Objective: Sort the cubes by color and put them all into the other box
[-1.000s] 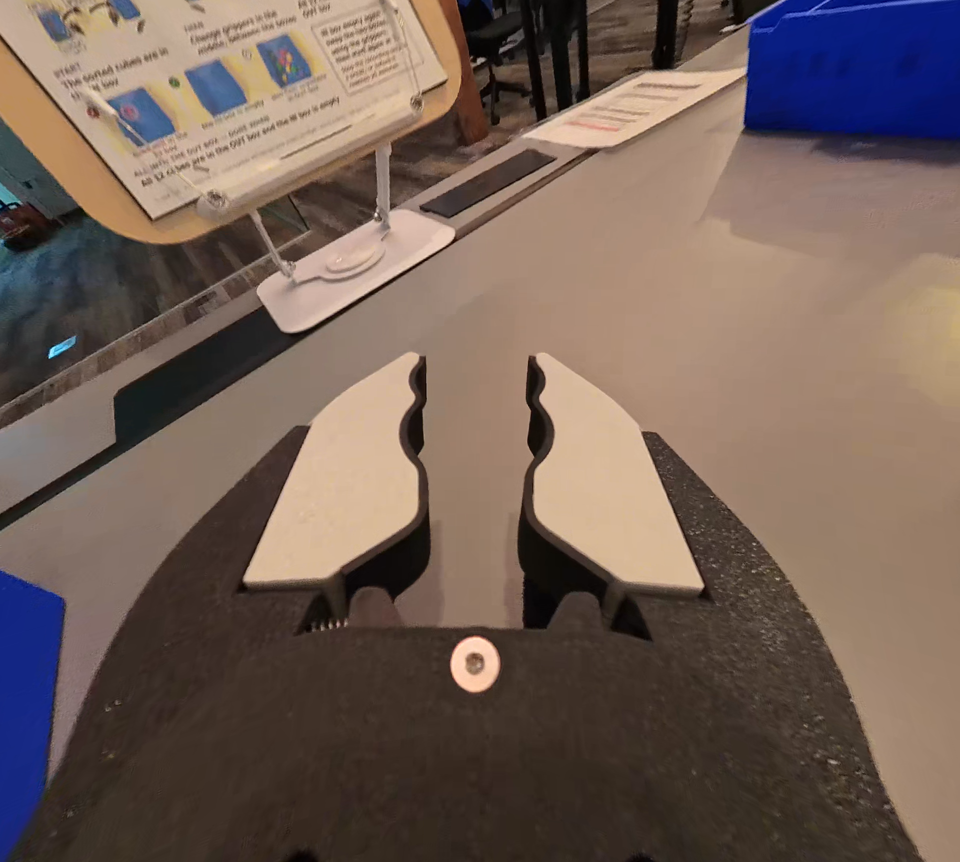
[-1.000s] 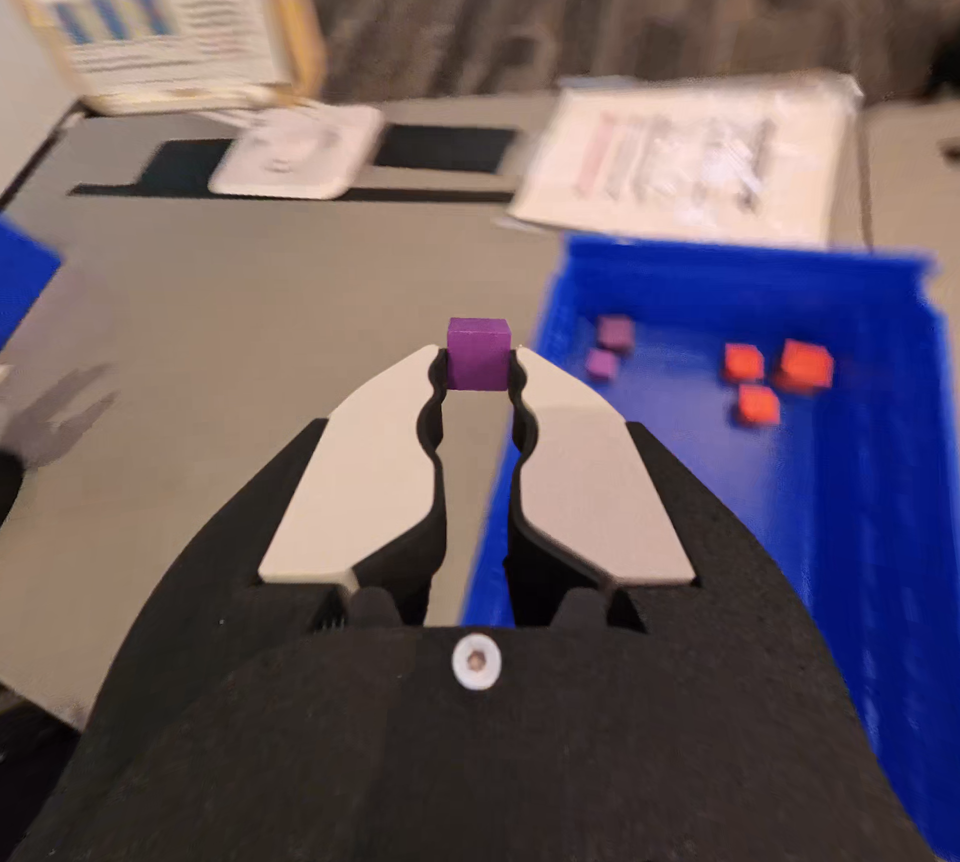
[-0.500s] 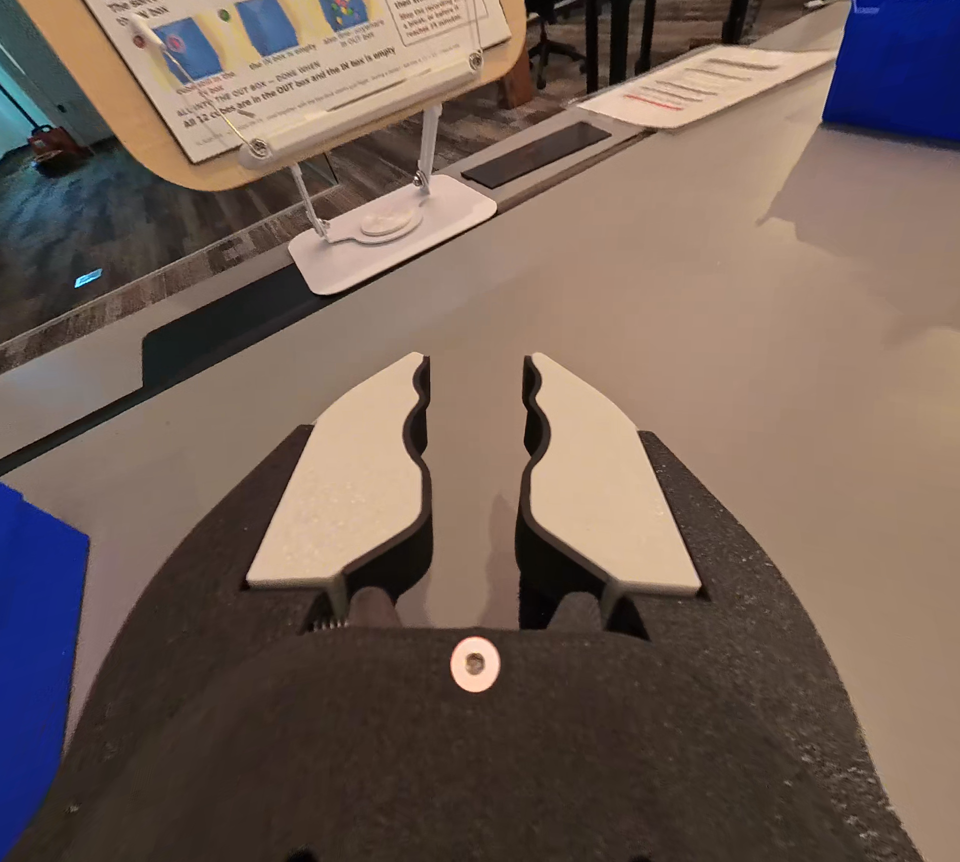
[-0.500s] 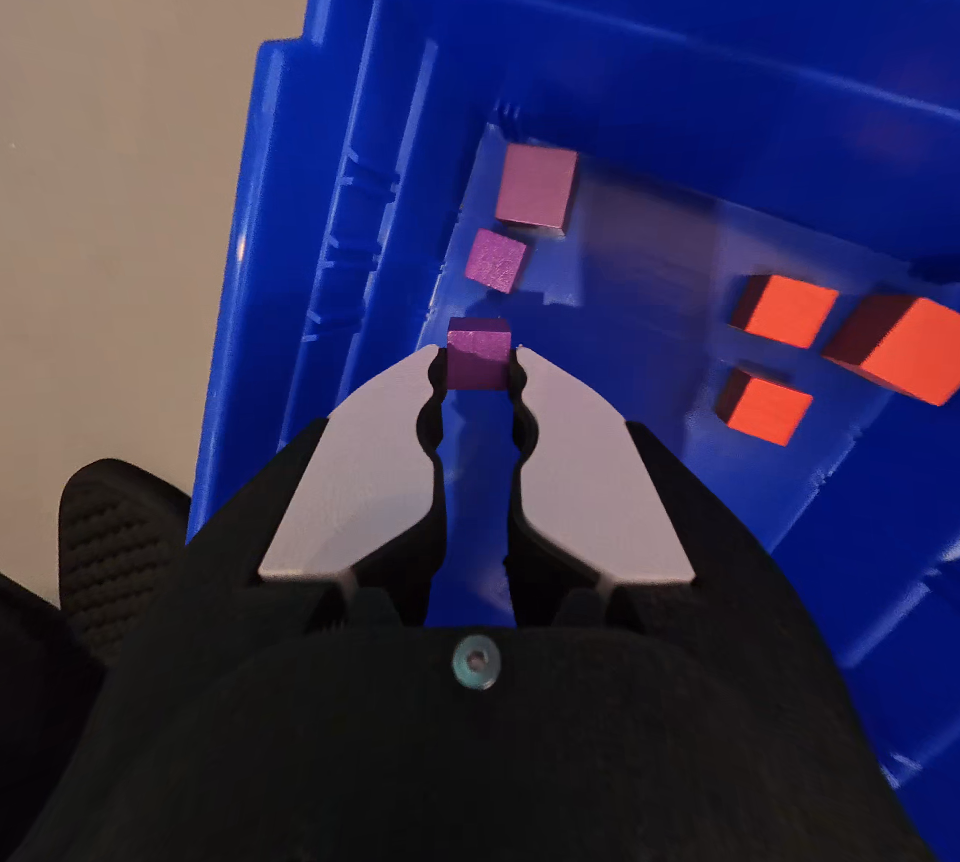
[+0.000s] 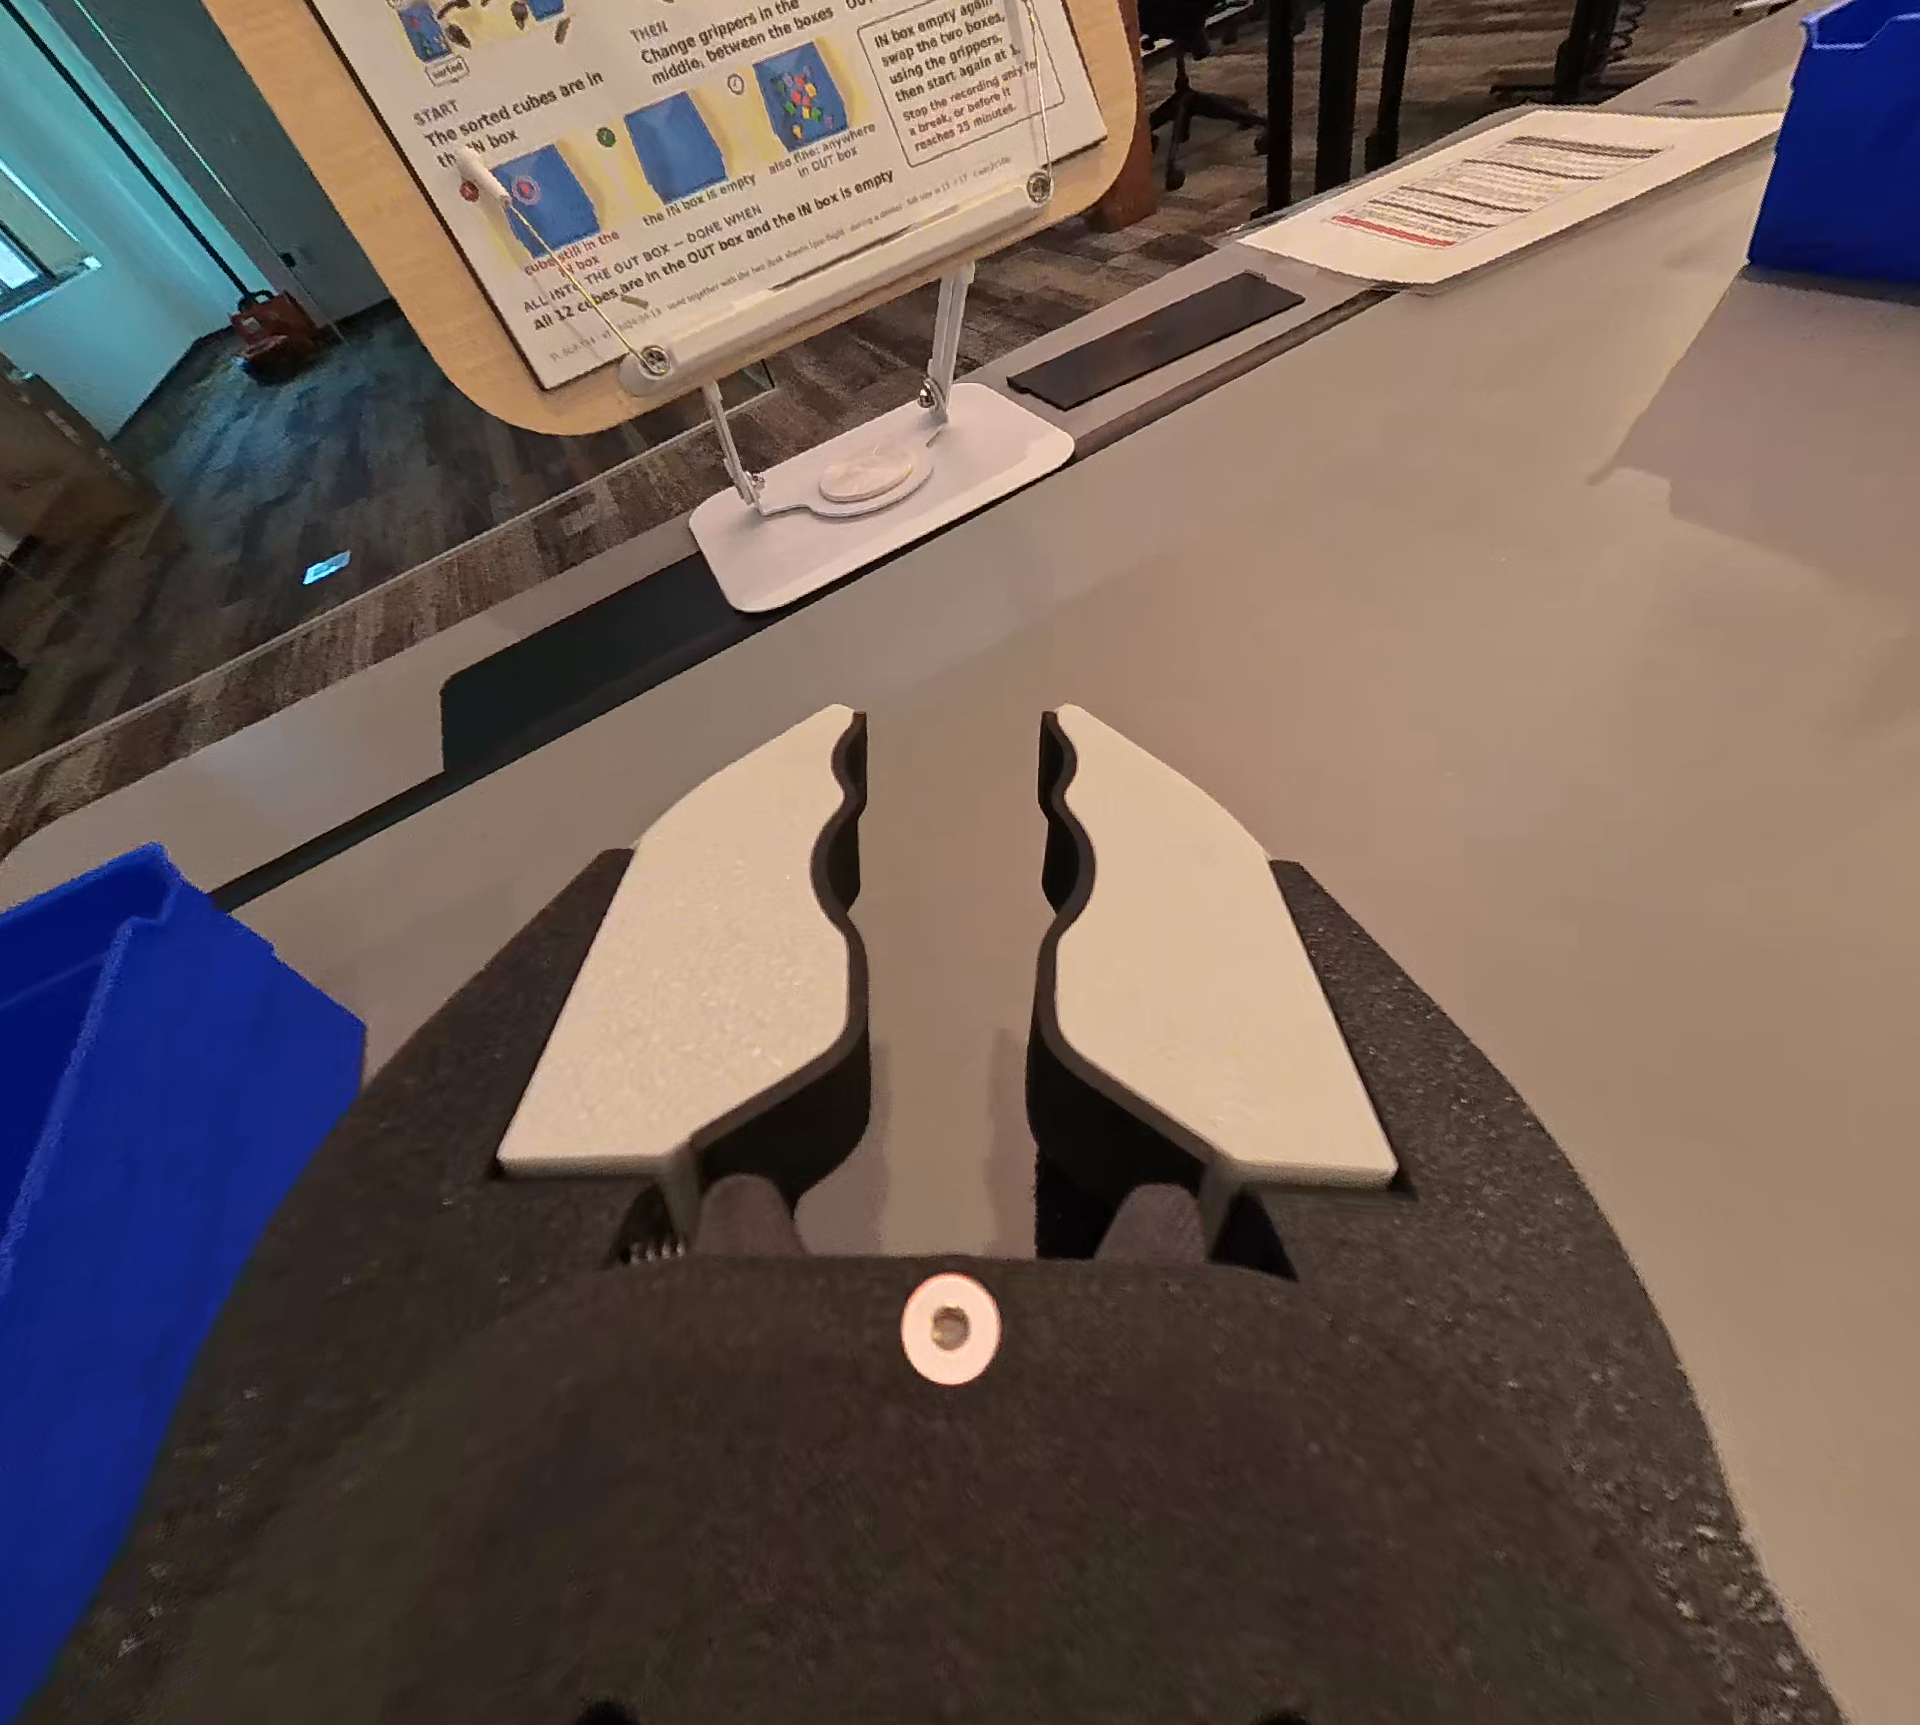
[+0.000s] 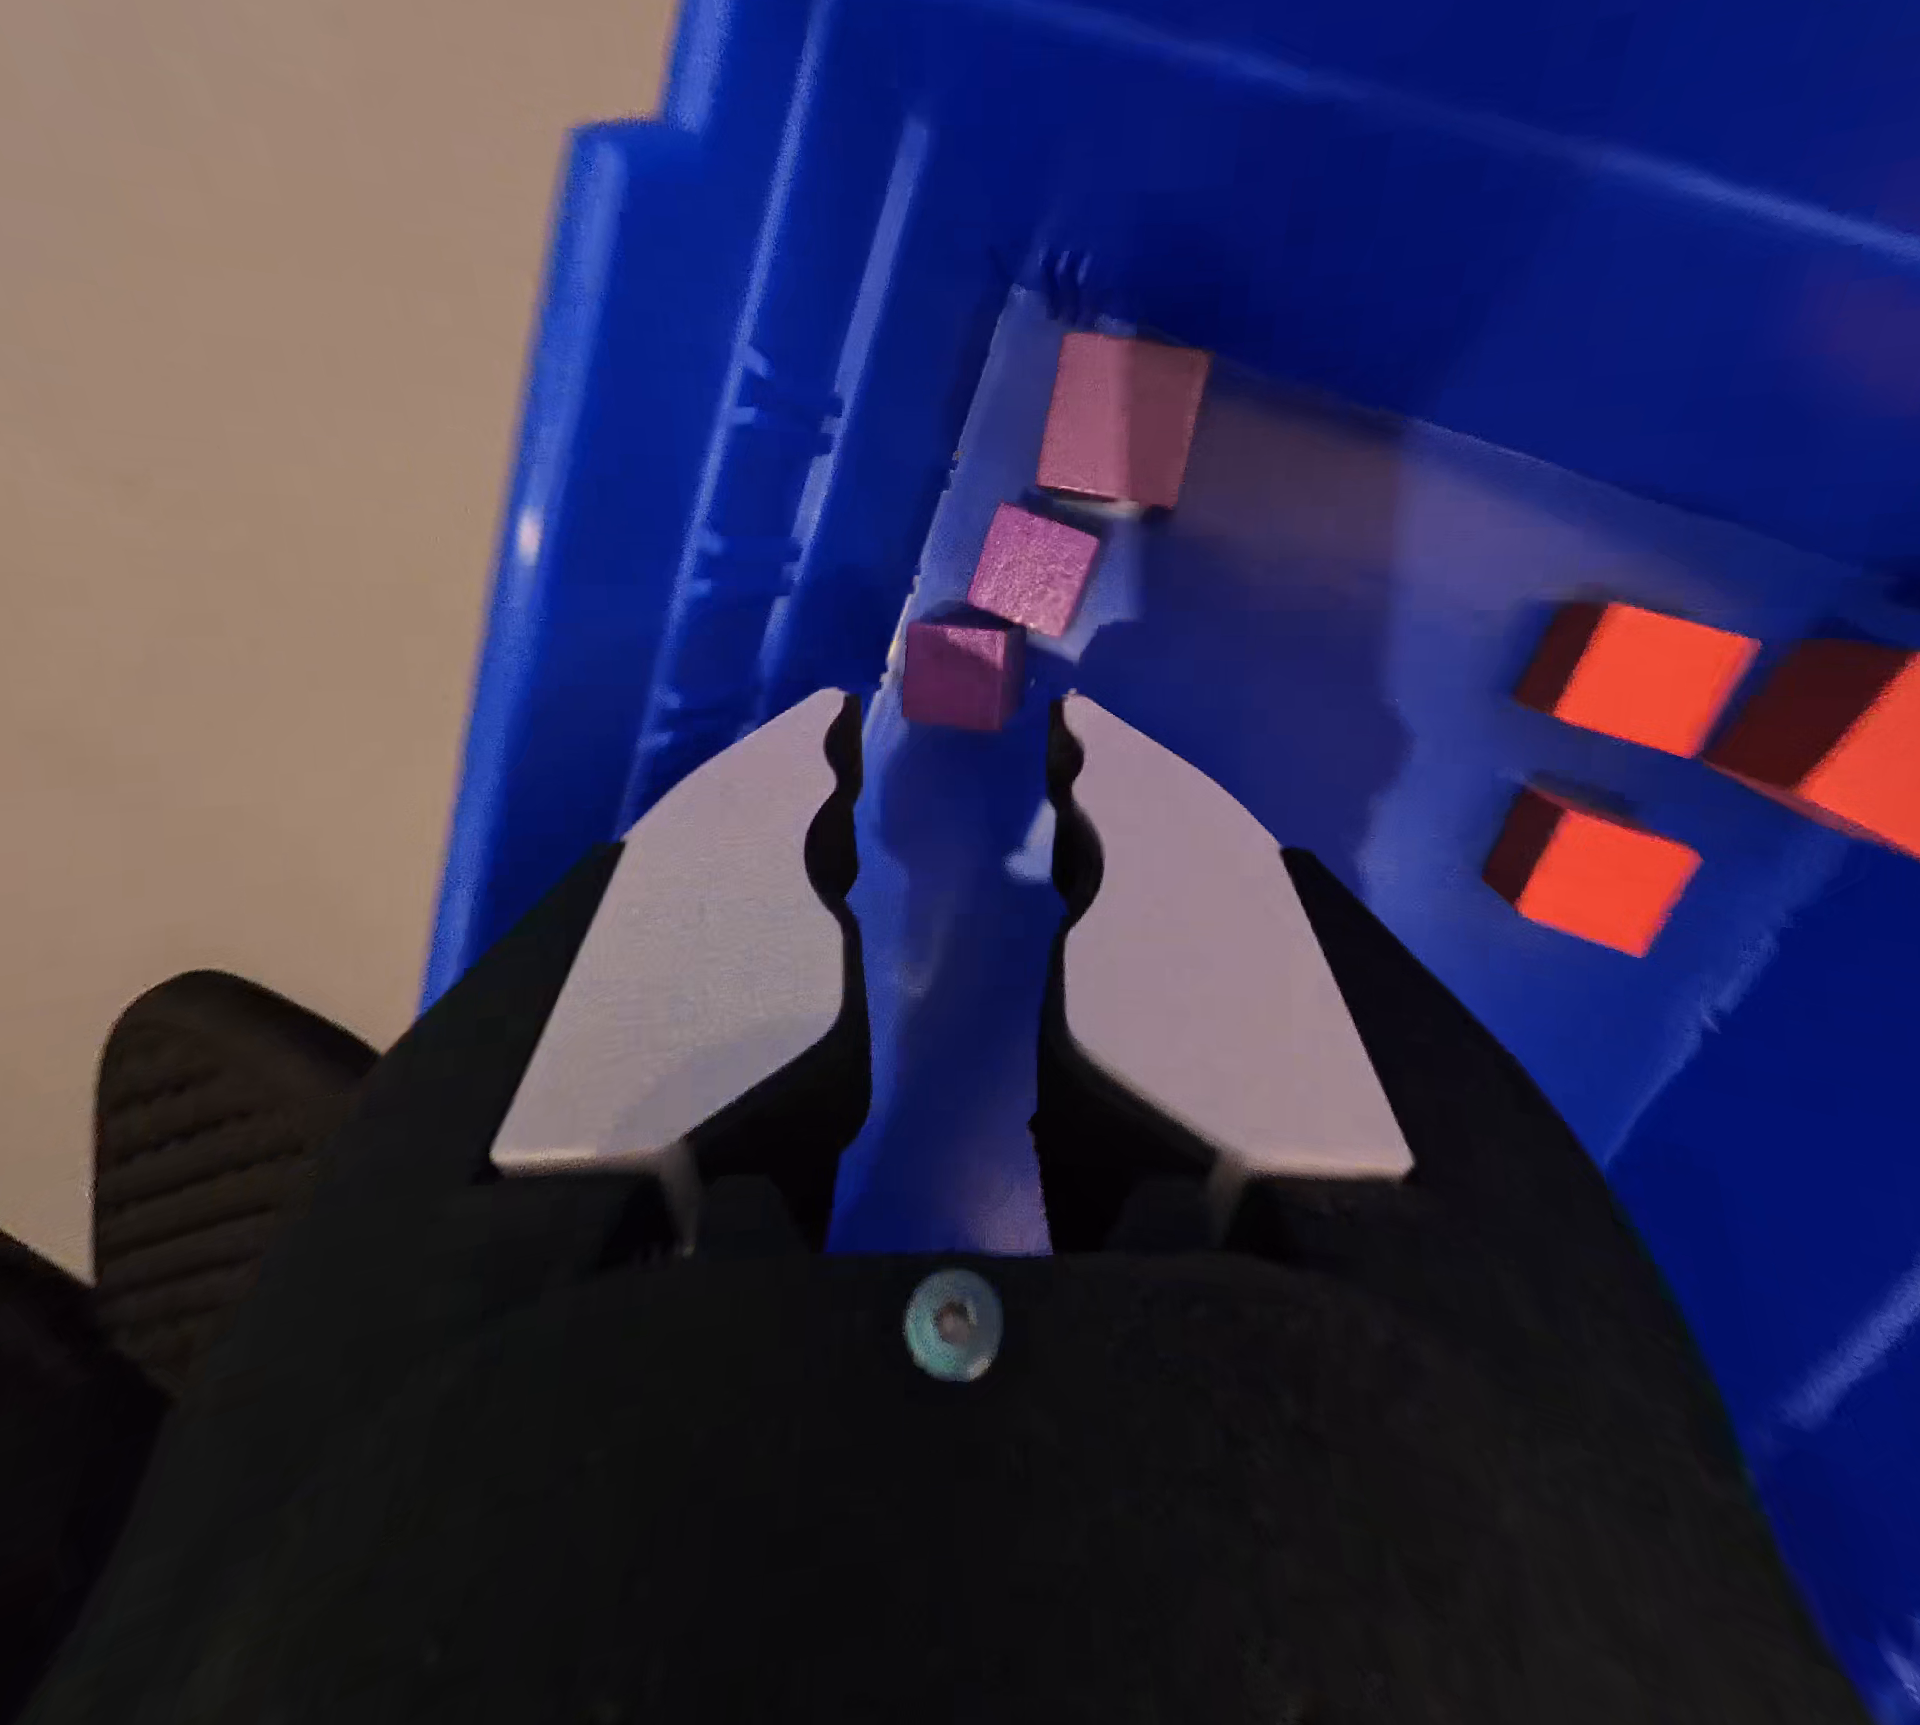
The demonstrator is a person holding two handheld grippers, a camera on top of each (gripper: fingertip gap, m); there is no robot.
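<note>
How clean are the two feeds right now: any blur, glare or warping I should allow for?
Right wrist view: motion-smeared, the blue box walls streak and the purple cubes and orange cubes have soft edges; the right gripper body is nearly black. Left wrist view: sharp, the left gripper crisp, soft sheen on the grey table, wide-angle bending at the edges.

Right claw (image 6: pixel 951 714), previously clamped on a purple cube (image 6: pixel 958 673), now stands parted; the cube lies free just ahead of its tips, beside two other purple cubes (image 6: pixel 1034 567) inside the blue box (image 6: pixel 727 387). Left wrist view: a second blue box (image 5: pixel 156 1052) has entered at lower left.
</note>
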